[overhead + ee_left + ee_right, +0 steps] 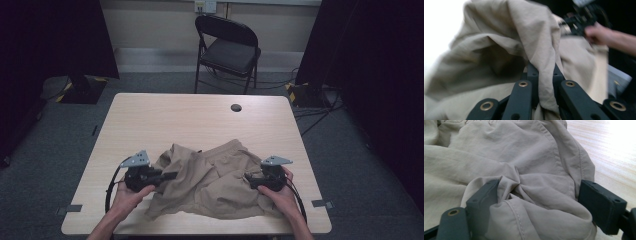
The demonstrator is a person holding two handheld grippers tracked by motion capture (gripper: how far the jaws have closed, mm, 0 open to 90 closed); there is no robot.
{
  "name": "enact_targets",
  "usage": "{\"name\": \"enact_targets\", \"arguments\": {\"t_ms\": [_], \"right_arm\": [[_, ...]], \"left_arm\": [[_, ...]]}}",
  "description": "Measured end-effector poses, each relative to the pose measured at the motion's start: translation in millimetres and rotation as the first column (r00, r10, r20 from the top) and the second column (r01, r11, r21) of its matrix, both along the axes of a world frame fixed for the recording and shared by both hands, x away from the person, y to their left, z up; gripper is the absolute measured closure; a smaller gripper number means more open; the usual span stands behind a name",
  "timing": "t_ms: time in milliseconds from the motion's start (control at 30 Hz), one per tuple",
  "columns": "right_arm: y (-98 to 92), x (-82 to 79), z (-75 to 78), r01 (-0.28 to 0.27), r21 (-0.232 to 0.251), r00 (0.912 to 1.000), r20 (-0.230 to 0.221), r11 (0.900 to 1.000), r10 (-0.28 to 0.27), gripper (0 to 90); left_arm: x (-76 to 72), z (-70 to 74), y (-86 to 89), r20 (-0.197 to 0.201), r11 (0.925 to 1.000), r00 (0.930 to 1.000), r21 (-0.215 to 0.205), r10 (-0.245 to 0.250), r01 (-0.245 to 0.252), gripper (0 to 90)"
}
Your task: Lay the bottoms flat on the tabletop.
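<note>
Crumpled beige fabric garment with stitched seams, lying on the near half of the light wood-grain tabletop. My left gripper has its jaws closed narrowly on a hanging fold at the garment's left edge; in the left gripper view the cloth drapes between them. My right gripper has its jaws spread wide, straddling a bunched seam at the right edge. I can read no label or writing on the cloth. A black folding chair stands beyond the tabletop.
</note>
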State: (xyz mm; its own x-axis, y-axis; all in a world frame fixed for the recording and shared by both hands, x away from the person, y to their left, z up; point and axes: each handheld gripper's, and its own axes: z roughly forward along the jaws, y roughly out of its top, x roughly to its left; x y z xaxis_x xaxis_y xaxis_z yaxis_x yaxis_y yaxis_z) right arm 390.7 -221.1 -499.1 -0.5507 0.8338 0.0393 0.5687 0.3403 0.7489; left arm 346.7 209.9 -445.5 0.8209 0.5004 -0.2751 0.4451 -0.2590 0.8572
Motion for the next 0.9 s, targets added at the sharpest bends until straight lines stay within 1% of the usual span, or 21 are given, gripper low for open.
{"name": "enact_targets", "arguments": {"t_ms": [67, 100, 133, 167, 200, 233, 267, 300, 333, 367, 400, 433, 467, 500, 600, 667, 700, 767, 800, 833, 900], "right_arm": [[0.0, 0.0, 0.0, 0.0, 0.0, 1.0, 0.0, 1.0, 0.0, 17.9], [0.0, 0.0, 0.0, 0.0, 0.0, 1.0, 0.0, 1.0, 0.0, 18.0], [0.0, 0.0, 0.0, 0.0, 0.0, 1.0, 0.0, 1.0, 0.0, 18.0], [0.0, 0.0, 0.0, 0.0, -0.002, 1.0, 0.001, 1.0, 0.0, 17.9], [0.0, 0.0, 0.0, 0.0, -0.002, 1.0, 0.001, 1.0, 0.0, 17.9], [0.0, 0.0, -0.1, 0.0, -0.003, 1.0, 0.001, 1.0, 0.0, 17.9], [0.0, 0.0, -0.1, 0.0, -0.003, 1.0, 0.001, 1.0, 0.0, 17.9], [0.1, -0.1, 0.1, 0.0, -0.003, 1.0, 0.0, 1.0, 0.0, 17.9], [0.1, -0.1, 0.1, 0.0, -0.003, 1.0, 0.0, 1.0, 0.0, 17.9], [0.5, -0.4, 0.3, 0.004, -0.003, 1.0, -0.003, 1.0, -0.004, 18.1], [0.5, -0.4, 0.3, 0.004, -0.003, 1.0, -0.003, 1.0, -0.004, 18.1], [1.2, -1.3, 0.7, 0.01, -0.006, 0.9999, -0.007, 1.0, -0.011, 18.1], [1.2, -1.3, 0.7, 0.01, -0.006, 0.9999, -0.007, 1.0, -0.011, 18.1], [1.9, -3.2, 1.3, 0.016, -0.01, 0.9998, -0.014, 1.0, -0.016, 18.1], [2.7, -5.5, 2.0, 0.017, -0.018, 0.9997, -0.019, 1.0, -0.017, 18.0], [3.5, -7.1, 2.3, 0.018, -0.017, 0.9996, -0.024, 1.0, -0.018, 18.1], [3.6, -7.1, 2.3, 0.018, -0.017, 0.9995, -0.024, 1.0, -0.018, 18.0], [3.6, -7.1, 2.4, 0.017, -0.017, 0.9995, -0.025, 1.0, -0.017, 18.0], [3.5, -7.0, 2.3, 0.015, -0.017, 0.9996, -0.025, 1.0, -0.016, 18.0], [3.5, -6.9, 2.4, 0.015, -0.017, 0.9996, -0.025, 1.0, -0.015, 17.9], [3.1, -6.3, 2.3, 0.008, -0.018, 0.9997, -0.021, 1.0, -0.009, 17.8]], "left_arm": [[-8.5, -13.1, -0.2, -0.031, 0.9991, 0.9991, 0.03, -0.028, 0.029, 84.2], [-13.3, -26.2, -0.8, -0.055, 0.9952, 0.9978, 0.089, -0.037, 0.042, 84.3], [-13.3, -26.2, -0.8, -0.055, 0.9952, 0.9978, 0.089, -0.037, 0.042, 84.3], [-14.4, -38.2, 1.0, -0.081, 0.9898, 0.9964, 0.137, -0.028, 0.039, 84.2], [-14.4, -38.2, 1.0, -0.081, 0.9898, 0.9964, 0.137, -0.028, 0.039, 84.3], [-13.6, -43.5, 2.5, -0.095, 0.9888, 0.9953, 0.146, -0.017, 0.031, 84.2], [-11.4, -47.2, 4.6, -0.099, 0.9867, 0.995, 0.16, -0.011, 0.027, 84.2], [-6.8, -49.5, 8.8, -0.1, 0.9843, 0.9948, 0.176, 0.019, -0.001, 84.3], [-6.8, -49.5, 8.8, -0.1, 0.9843, 0.9948, 0.176, 0.019, -0.001, 84.3], [1.2, -52.6, 14.5, -0.094, 0.9755, 0.9944, 0.218, 0.049, -0.027, 84.3], [1.2, -52.6, 14.5, -0.094, 0.9755, 0.9944, 0.218, 0.049, -0.027, 84.2], [9.1, -55.6, 21.8, -0.126, 0.9837, 0.9903, 0.176, 0.059, -0.037, 84.3], [9.1, -55.6, 21.8, -0.126, 0.9837, 0.9903, 0.176, 0.059, -0.037, 84.3], [12.8, -54.0, 25.7, -0.1, 0.9768, 0.991, 0.203, 0.089, -0.068, 84.3], [17.9, -54.4, 30.5, -0.106, 0.977, 0.989, 0.197, 0.104, -0.081, 84.3], [22.4, -54.3, 34.8, -0.105, 0.9753, 0.9868, 0.196, 0.124, -0.101, 83.6], [22.7, -53.6, 35.5, -0.102, 0.9736, 0.9865, 0.203, 0.128, -0.105, 81.7], [20.9, -51.4, 35.3, -0.097, 0.9762, 0.9883, 0.194, 0.118, -0.097, 74.3], [19.4, -48.5, 35.2, -0.097, 0.9791, 0.9887, 0.18, 0.114, -0.095, 69.8], [17.8, -42.0, 36.2, -0.086, 0.9835, 0.9911, 0.158, 0.102, -0.087, 66.6], [17.0, -31.6, 38.2, -0.073, 0.9876, 0.9912, 0.12, 0.111, -0.102, 57.5]]}}
